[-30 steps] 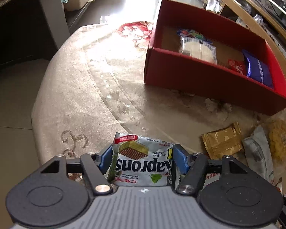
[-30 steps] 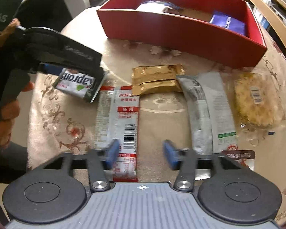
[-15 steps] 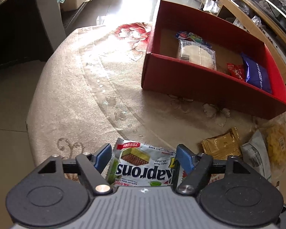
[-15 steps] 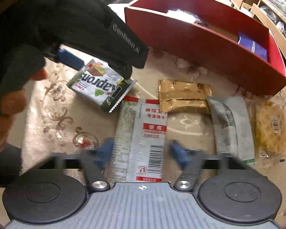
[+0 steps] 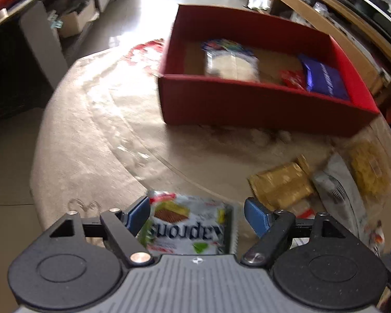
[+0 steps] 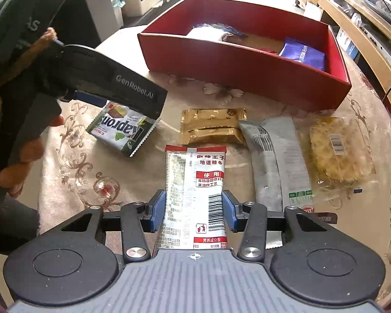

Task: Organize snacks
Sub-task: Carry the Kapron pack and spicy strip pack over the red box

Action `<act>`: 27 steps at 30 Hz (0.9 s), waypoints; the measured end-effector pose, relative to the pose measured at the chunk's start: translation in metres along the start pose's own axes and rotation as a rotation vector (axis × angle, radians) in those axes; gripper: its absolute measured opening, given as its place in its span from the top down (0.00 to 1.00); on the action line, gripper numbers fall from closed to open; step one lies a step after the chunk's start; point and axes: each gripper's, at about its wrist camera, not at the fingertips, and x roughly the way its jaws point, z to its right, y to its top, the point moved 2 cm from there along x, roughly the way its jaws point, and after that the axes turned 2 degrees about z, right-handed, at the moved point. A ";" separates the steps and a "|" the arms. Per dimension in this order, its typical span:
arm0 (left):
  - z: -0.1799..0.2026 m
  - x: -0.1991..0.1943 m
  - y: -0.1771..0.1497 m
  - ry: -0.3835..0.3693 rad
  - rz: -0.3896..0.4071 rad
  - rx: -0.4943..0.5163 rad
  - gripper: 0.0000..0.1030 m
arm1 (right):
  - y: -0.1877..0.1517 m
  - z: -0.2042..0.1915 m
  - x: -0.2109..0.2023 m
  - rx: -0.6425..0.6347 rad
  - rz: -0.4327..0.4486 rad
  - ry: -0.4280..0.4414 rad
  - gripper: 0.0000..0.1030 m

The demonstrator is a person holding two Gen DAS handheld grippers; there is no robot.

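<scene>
My left gripper (image 5: 196, 215) is open; its right finger stands clear of the white Kaprons wafer pack (image 5: 189, 228), which lies between the jaws. In the right wrist view that pack (image 6: 122, 130) rests on the table under the left gripper (image 6: 112, 96). My right gripper (image 6: 194, 210) has its fingers on both sides of a red-and-white snack pack (image 6: 193, 182) lying flat on the table. The red box (image 6: 242, 75) stands at the back with several snacks inside.
A gold packet (image 6: 212, 126), a grey packet (image 6: 276, 159) and a clear yellow snack bag (image 6: 336, 154) lie in a row before the box. The round table has a beige floral cloth (image 6: 86, 167). Shelves stand at the right.
My left gripper has opened wider and the Kaprons pack has dropped onto the table. My right gripper has moved onto the red-and-white pack and narrowed around it.
</scene>
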 end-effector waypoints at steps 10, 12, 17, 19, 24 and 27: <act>-0.008 0.024 -0.008 0.085 -0.019 0.010 0.06 | -0.005 0.009 0.001 0.018 -0.025 0.012 0.48; -0.009 0.023 -0.008 0.085 -0.013 0.008 0.09 | -0.006 0.009 0.005 0.014 -0.035 0.010 0.48; -0.007 0.010 -0.017 0.095 0.018 0.011 0.30 | -0.006 0.004 0.018 -0.009 -0.061 -0.005 0.44; -0.007 0.005 -0.018 0.084 0.030 0.002 0.41 | -0.005 0.003 0.020 -0.015 -0.061 -0.011 0.43; -0.007 -0.005 -0.027 0.104 0.024 -0.007 0.42 | -0.008 0.004 0.019 -0.010 -0.059 -0.011 0.46; -0.008 -0.008 -0.032 0.081 0.015 -0.024 0.42 | -0.010 0.008 0.014 0.010 -0.054 -0.001 0.49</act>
